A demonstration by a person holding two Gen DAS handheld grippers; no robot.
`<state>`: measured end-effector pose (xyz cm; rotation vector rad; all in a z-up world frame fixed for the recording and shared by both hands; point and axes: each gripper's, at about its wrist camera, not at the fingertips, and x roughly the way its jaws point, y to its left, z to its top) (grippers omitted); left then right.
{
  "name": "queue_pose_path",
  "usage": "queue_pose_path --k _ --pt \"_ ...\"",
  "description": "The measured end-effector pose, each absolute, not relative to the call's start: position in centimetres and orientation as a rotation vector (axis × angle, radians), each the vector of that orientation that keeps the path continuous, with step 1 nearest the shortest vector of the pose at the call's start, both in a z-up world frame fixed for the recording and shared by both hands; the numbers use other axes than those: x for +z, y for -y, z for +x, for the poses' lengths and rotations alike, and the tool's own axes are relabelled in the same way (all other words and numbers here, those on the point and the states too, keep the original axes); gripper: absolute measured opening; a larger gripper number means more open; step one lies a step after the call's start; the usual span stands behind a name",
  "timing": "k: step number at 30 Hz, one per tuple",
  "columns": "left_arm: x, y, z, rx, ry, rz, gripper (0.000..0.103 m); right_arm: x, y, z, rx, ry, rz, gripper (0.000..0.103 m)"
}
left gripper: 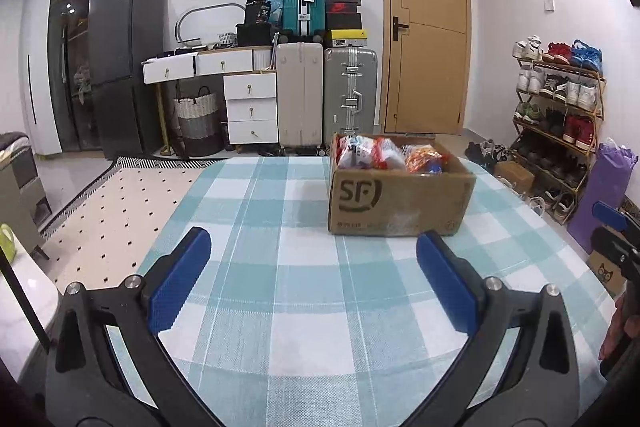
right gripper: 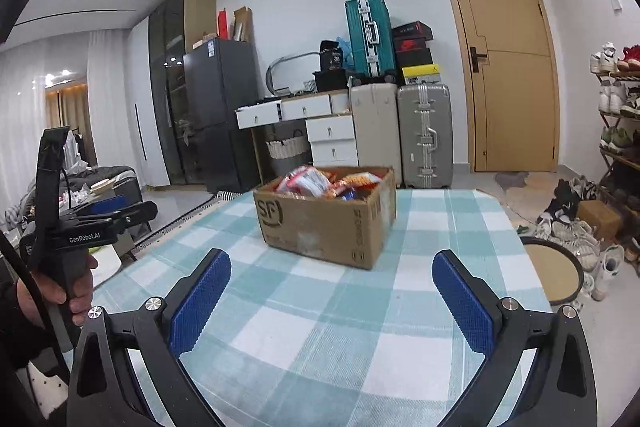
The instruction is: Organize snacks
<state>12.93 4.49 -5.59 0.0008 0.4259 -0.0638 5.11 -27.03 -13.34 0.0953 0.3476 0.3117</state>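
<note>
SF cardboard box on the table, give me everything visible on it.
The cardboard box is brown corrugated, with a dark SF logo on one side and smaller faded print and scuffs along its lower walls. Its top is open and it is filled to about the rim with snack packets in red, white and orange wrappers. It stands upright on the checked tablecloth toward the table's far edge. Neither gripper touches it.
</note>
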Motion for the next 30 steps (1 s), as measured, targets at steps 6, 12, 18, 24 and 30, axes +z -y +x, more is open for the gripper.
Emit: queue_pose_path --k 6,12,18,24,30 --pt "-9.3 -5.3 14.3 -0.043 -0.427 -0.002 0.103 -16.1 27.7 6.2 0.281 -0.356 0.105 0.103" --pt "-11.4 -5.7 15.8 -0.013 -0.433 -0.017 0.103 -17.2 27.8 6.6 0.265 -0.349 0.11 0.103" --pt "-12.3 -5.0 16.7 -0.018 -0.444 0.01 0.103 -17.9 27.7 6.4 0.272 -0.352 0.108 0.103" --pt "-12.6 -5.3 17.1 0.006 -0.464 -0.015 0.103 -18.0 28.0 6.3 0.265 -0.341 0.116 0.103" --pt "-12.6 -4.5 16.4 0.013 -0.433 0.024 0.103 -17.4 28.1 6.1 0.263 -0.341 0.113 0.103"
